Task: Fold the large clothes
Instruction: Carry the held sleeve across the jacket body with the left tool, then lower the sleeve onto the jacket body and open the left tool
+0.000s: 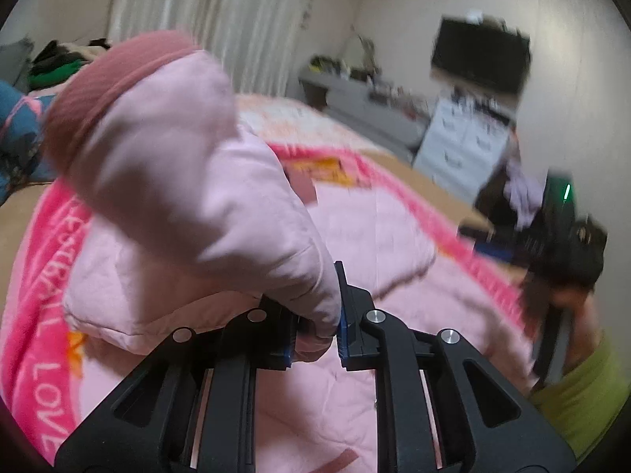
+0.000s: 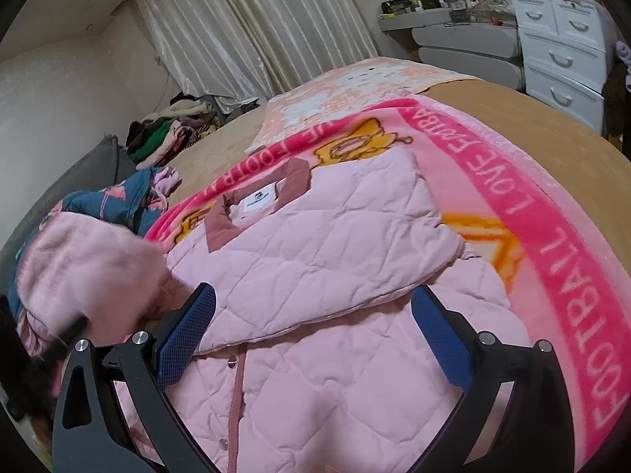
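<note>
A pale pink quilted jacket (image 2: pixel 315 260) with a dusty-rose collar (image 2: pixel 260 205) lies on a pink blanket on the bed. One sleeve is folded across its chest. My left gripper (image 1: pixel 315 331) is shut on the other sleeve (image 1: pixel 189 181) and holds it up in the air, its dusty-rose cuff (image 1: pixel 106 82) drooping at the top. That lifted sleeve also shows in the right wrist view (image 2: pixel 86 268) at the left. My right gripper (image 2: pixel 311 339) is open and empty, hovering just above the jacket's front, its blue pads either side of the folded sleeve's edge.
The pink blanket (image 2: pixel 572 276) with white lettering covers a tan bed (image 2: pixel 532 126). A pile of clothes (image 2: pixel 169 130) sits at the far left of the bed, a blue garment (image 2: pixel 118 201) nearer. White drawers (image 2: pixel 564 47) and a grey dresser (image 2: pixel 465 39) stand at the right. A person (image 1: pixel 572 276) is at the right bed edge.
</note>
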`<state>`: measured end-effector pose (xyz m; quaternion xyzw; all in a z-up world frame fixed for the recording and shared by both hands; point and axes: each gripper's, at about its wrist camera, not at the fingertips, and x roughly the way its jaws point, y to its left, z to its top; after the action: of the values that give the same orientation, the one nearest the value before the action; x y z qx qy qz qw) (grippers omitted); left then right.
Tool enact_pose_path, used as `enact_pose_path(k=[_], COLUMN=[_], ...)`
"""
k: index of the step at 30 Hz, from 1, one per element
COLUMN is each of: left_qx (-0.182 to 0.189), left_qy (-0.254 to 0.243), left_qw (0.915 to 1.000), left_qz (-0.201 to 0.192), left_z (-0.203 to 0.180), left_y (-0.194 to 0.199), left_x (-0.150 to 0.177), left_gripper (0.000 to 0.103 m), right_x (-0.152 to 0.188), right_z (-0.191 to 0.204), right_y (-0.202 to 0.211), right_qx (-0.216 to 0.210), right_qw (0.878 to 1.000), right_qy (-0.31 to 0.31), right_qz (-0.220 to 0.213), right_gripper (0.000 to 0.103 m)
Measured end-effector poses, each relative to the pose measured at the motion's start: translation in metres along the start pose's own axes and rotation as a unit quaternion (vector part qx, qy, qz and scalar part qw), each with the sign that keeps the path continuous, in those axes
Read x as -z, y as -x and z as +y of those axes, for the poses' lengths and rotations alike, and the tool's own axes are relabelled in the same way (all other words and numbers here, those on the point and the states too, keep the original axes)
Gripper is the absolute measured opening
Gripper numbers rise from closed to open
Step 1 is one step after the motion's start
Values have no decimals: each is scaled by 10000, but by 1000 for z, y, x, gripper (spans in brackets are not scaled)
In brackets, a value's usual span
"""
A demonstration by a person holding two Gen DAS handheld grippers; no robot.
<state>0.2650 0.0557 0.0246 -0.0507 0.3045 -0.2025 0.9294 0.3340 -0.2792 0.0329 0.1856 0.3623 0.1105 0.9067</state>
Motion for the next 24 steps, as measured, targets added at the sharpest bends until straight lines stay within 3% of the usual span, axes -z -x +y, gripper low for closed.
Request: enact_pose_path(k=[4, 10, 16, 20, 22, 23, 24], left_qx=[-57, -296, -196, -332, -350, -353, -337], left_qy=[-329, -1104, -1146, -1391, -1456, -1473, -1486], left_qw=[9984, 9904, 9876, 9825, 9808, 9802, 9791], left_qz=[455, 781, 1052, 1196, 1251, 1276, 1344], left_z=[-13, -33, -32, -40, -42, -45, -46], left_y=[-29, -48, -54, -62, -61, -62, -61], left_x=[19, 40, 46, 53, 52, 51, 51], left_gripper=[9, 12, 15, 17, 21, 29, 46], right_x=[-3, -7, -8, -8, -8, -8, -7], right_z=[-11, -25, -31, -32, -31, -31, -30], right_y=[5, 13, 15, 15, 15, 15, 14], right_qx=[19, -8, -11, -10, -28, -36, -50], right_qw=[9999, 9991, 9985, 9984, 9985, 9986, 9987], right_qy=[-153, -383, -524, -534, -516, -503, -488], right_qz=[-70, -154, -185, -173, -168, -162, -147], right_gripper=[99, 99, 99, 99, 99, 99, 99])
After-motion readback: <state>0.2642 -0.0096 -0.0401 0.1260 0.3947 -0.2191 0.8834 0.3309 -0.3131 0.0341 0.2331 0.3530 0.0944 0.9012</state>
